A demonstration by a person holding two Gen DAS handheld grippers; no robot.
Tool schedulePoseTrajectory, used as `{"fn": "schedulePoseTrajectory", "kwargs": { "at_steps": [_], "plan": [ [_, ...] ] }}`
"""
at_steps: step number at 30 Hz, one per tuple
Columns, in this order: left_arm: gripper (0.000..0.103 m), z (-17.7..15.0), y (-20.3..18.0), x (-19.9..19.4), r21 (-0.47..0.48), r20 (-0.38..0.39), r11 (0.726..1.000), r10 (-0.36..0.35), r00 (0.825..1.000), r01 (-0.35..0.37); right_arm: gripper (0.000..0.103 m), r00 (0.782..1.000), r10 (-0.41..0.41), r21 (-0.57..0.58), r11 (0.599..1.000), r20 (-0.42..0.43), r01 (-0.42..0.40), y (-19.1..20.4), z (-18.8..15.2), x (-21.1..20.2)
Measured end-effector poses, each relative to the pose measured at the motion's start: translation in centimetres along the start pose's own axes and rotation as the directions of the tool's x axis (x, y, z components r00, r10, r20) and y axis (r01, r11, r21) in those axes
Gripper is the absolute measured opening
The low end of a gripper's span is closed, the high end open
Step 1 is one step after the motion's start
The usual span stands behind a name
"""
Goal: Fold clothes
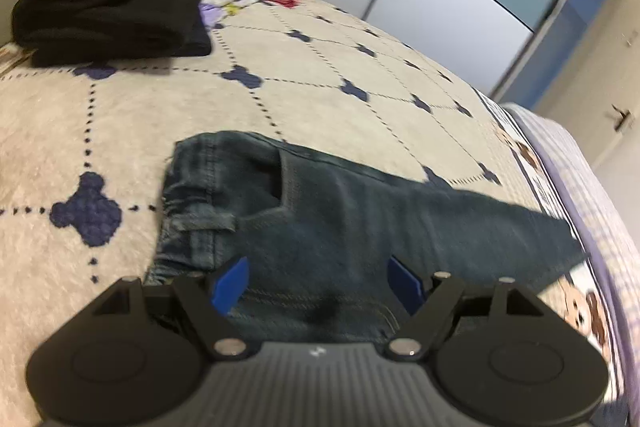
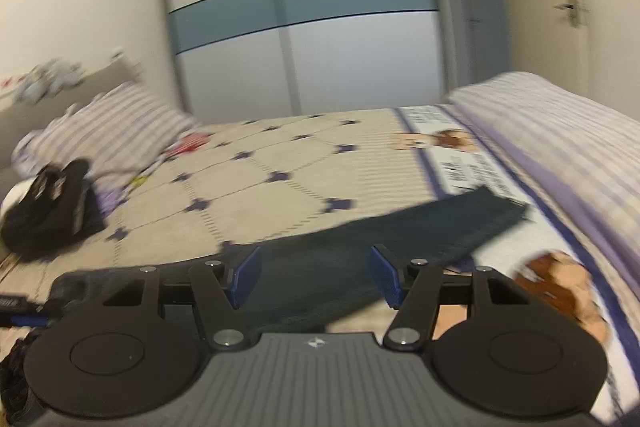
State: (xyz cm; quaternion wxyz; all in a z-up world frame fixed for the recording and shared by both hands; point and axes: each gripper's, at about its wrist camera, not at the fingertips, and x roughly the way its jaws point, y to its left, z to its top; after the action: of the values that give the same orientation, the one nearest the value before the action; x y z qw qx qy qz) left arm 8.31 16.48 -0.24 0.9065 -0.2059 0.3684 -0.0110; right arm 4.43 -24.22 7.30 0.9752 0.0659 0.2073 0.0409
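Note:
Dark blue jeans (image 1: 320,219) lie flat on the beige quilted bed cover (image 1: 320,67), folded lengthwise, waistband at the left and leg ends at the right. My left gripper (image 1: 318,285) hovers over the seat of the jeans, its blue pads (image 1: 232,285) apart with nothing pinched. In the right wrist view the same jeans (image 2: 360,251) stretch toward the bed's right side. My right gripper (image 2: 316,277) is above the leg part, its jaws apart and empty. The other gripper's tip (image 2: 24,311) shows at the left edge.
A stack of folded black clothes (image 1: 116,7) with a white piece sits at the bed's far left, also a dark pile (image 2: 48,211). Striped pillows (image 2: 120,131) lie behind it. A rolled striped duvet (image 2: 560,131) runs along the right. A wardrobe (image 2: 304,27) stands beyond.

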Motion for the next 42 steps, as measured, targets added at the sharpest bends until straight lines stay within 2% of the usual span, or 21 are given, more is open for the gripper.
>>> {"fn": "schedulePoseTrajectory", "kwargs": {
  "at_steps": [3, 7, 13, 17, 21, 25, 28, 29, 30, 32, 33, 36, 40, 41, 42],
  "plan": [
    [0.073, 0.7, 0.3, 1.1, -0.002, -0.002, 1.0, 0.008, 1.0, -0.008, 0.062, 0.999, 0.049, -0.036, 0.998, -0.013, -0.049, 2.2, 0.7, 1.8],
    [0.07, 1.7, 0.5, 2.3, 0.009, 0.015, 1.0, -0.021, 1.0, 0.021, 0.062, 0.994, 0.101, -0.065, 0.993, -0.046, -0.104, 4.7, 0.5, 3.9],
    [0.049, 2.5, 2.0, 4.6, -0.009, 0.016, 1.0, -0.026, 1.0, 0.026, 0.062, 0.983, 0.146, -0.108, 0.981, -0.114, -0.158, 7.3, -1.5, 6.5],
    [0.036, 2.8, 3.0, 5.5, -0.031, 0.004, 0.997, -0.065, 0.998, 0.065, 0.062, 0.975, 0.159, -0.087, 0.981, -0.155, -0.174, 7.6, -2.8, 7.7],
    [0.035, 2.9, 2.8, 5.8, -0.004, 0.015, 0.995, -0.104, 0.994, 0.104, 0.062, 0.971, 0.163, -0.048, 0.984, -0.177, -0.174, 7.2, -4.1, 7.7],
    [0.036, 2.7, 2.4, 6.2, 0.016, 0.031, 0.997, -0.079, 0.996, 0.079, 0.062, 0.969, 0.154, -0.007, 0.987, -0.195, -0.158, 6.4, -5.4, 6.9],
    [0.038, 2.2, 2.2, 6.7, 0.019, 0.037, 0.996, -0.09, 0.995, 0.089, 0.062, 0.965, 0.159, 0.028, 0.987, -0.207, -0.156, 5.5, -6.5, 5.6],
    [0.036, 2.3, 2.1, 6.6, 0.019, 0.045, 0.994, -0.104, 0.994, 0.103, 0.062, 0.965, 0.158, 0.037, 0.987, -0.208, -0.154, 5.2, -6.9, 5.2],
    [0.026, 2.3, 2.0, 6.5, 0.02, 0.053, 0.993, -0.119, 0.992, 0.118, 0.062, 0.966, 0.155, 0.045, 0.988, -0.209, -0.149, 4.9, -7.3, 4.7],
    [0.014, 2.3, 1.8, 6.1, 0.017, 0.074, 0.991, -0.137, 0.988, 0.136, 0.062, 0.966, 0.144, 0.064, 0.989, -0.213, -0.133, 4.5, -8.0, 4.3],
    [0.014, 2.3, 1.8, 6.0, 0.014, 0.093, 0.994, -0.113, 0.989, 0.112, 0.062, 0.966, 0.138, 0.078, 0.989, -0.216, -0.124, 4.3, -8.2, 4.1],
    [0.011, 1.7, 1.5, 6.9, 0.062, 0.096, 0.997, 0.037, 0.995, -0.043, 0.062, 0.968, 0.115, 0.107, 0.99, -0.223, -0.093, 3.8, -8.6, 3.7],
    [0.016, 1.5, 1.3, 6.8, 0.076, 0.097, 0.996, 0.046, 0.994, -0.053, 0.062, 0.976, 0.093, 0.1, 0.992, -0.195, -0.075, 4.0, -8.2, 2.3],
    [0.024, 1.6, 1.2, 6.5, 0.073, 0.098, 0.996, 0.039, 0.994, -0.046, 0.062, 0.978, 0.088, 0.093, 0.993, -0.19, -0.072, 4.1, -7.9, 1.9],
    [0.036, 1.7, 1.1, 6.2, 0.067, 0.096, 0.997, 0.026, 0.995, -0.033, 0.062, 0.98, 0.082, 0.086, 0.994, -0.182, -0.067, 4.2, -7.7, 1.5]
  ]
}}
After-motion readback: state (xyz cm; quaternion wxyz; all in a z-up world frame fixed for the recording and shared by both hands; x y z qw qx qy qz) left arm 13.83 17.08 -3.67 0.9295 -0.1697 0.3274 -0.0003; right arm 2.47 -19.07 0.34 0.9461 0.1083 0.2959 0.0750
